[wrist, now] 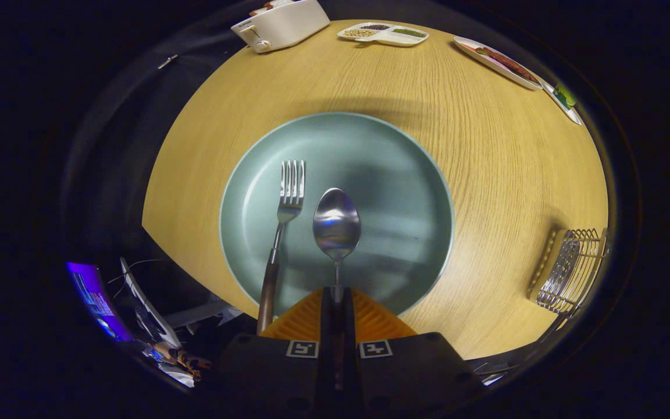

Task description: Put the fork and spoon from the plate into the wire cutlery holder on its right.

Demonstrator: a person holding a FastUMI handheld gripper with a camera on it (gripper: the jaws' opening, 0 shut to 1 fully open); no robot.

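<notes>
Screen (97, 302): a lit purple screen is seen past the desk's near left edge, low down among cables.
Toaster (281, 23): a white toaster is set at the far left edge of the desk.
Desk (503, 174): a round desk of light wood is seen under all the things.
Fork (284, 224): it is laid on the left part of the plate, prongs pointed away, and its dark handle is hung out over the near rim, just left of the tool.
Plate (405, 192): a big pale green plate is placed in the middle of the desk, right ahead of the tool.
Spoon (337, 224): its bowl is seen above the plate, just ahead of the fingers, and its thin stem is run back in between them.
Tool (338, 302): the 2 orange fingers (370, 320) are pulled nearly together, and the spoon's stem is pinched between them.
Snack tray (382, 32): a white tray with 3 parts is set at the far edge.
Long dish (498, 61): a white dish with brown food is set at the far right.
Wire cutlery holder (570, 270): it is placed well to the right of the plate, near the desk's right edge.
</notes>
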